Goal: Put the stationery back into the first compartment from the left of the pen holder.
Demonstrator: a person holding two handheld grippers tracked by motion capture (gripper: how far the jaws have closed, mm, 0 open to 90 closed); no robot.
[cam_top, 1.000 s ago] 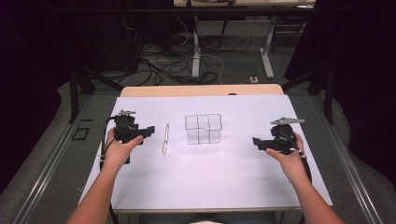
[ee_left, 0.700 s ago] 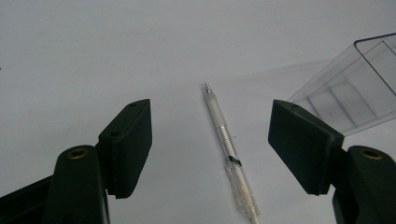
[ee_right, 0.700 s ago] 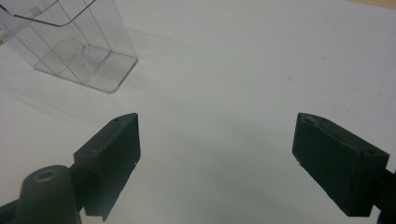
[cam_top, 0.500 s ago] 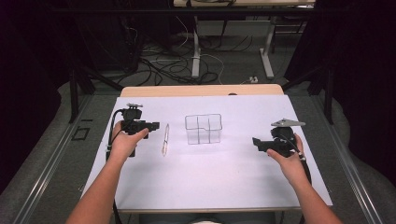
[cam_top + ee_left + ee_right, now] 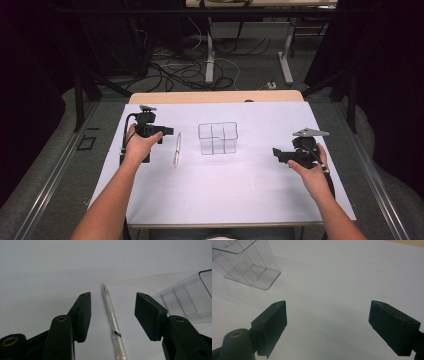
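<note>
Since the earlier frame the black left gripper (image 5: 167, 131) has moved away from the person, toward the far end of the clear plastic pen (image 5: 176, 149), and its jaws have just been closing; they stand apart on either side of the pen, which lies flat on the white sheet (image 5: 225, 190) between them without touching either pad. In the left gripper view the pen (image 5: 112, 320) runs up the middle, tip pointing away. Just right of the pen stands the clear plastic compartmented box (image 5: 217, 138), upright and near the sheet's middle. Well to its right, the black right gripper (image 5: 276, 153) has stayed put, jaws wide apart over bare sheet, holding nothing.
</note>
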